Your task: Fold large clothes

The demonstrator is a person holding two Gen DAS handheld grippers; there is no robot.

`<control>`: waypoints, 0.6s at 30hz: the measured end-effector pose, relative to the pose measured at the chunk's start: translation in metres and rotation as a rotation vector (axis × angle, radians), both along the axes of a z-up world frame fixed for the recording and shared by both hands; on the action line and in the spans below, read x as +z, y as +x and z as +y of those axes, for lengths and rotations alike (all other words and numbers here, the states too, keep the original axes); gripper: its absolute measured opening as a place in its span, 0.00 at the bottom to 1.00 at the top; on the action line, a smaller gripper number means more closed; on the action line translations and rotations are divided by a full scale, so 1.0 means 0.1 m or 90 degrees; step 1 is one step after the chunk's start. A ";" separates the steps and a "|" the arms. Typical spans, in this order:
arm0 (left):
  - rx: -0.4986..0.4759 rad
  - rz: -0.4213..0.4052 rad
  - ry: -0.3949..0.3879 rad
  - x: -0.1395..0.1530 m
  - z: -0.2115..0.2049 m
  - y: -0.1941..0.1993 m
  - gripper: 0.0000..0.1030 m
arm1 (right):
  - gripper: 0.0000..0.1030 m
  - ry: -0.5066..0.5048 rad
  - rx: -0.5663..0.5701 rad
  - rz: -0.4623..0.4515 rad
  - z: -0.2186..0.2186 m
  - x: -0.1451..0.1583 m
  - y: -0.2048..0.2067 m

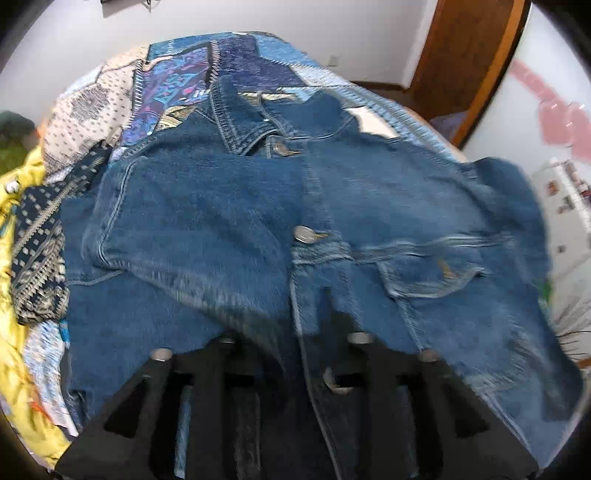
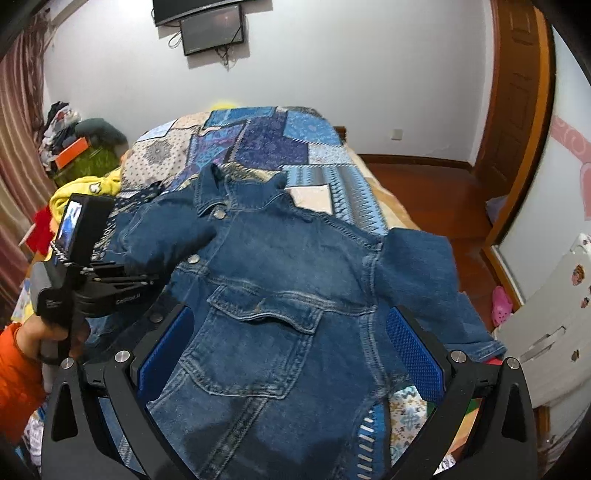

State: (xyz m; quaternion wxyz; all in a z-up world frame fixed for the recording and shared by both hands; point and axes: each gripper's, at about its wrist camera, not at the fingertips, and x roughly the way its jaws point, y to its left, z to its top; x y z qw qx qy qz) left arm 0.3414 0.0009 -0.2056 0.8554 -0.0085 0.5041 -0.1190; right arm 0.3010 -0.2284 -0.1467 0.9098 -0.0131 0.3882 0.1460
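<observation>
A blue denim jacket lies front up on the bed, collar toward the far end. One sleeve is folded across its chest; the other sleeve sticks out to the right past the bed's edge. A hand in an orange sleeve holds my left gripper at the cuff end of the folded sleeve. In the blurred left wrist view its black fingers stand apart over the jacket, with nothing pinched. My right gripper hovers wide open over the chest pocket, blue pads on either side.
A patchwork bedspread covers the bed. A yellow garment lies bunched on the bed to the left of the jacket. Wooden floor, a brown door and a white drawer cabinet are on the right. Screens hang on the far wall.
</observation>
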 end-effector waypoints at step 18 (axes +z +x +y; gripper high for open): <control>0.248 -0.083 0.034 0.21 1.79 -0.83 0.81 | 1.00 -0.117 0.260 -0.064 1.59 0.22 0.25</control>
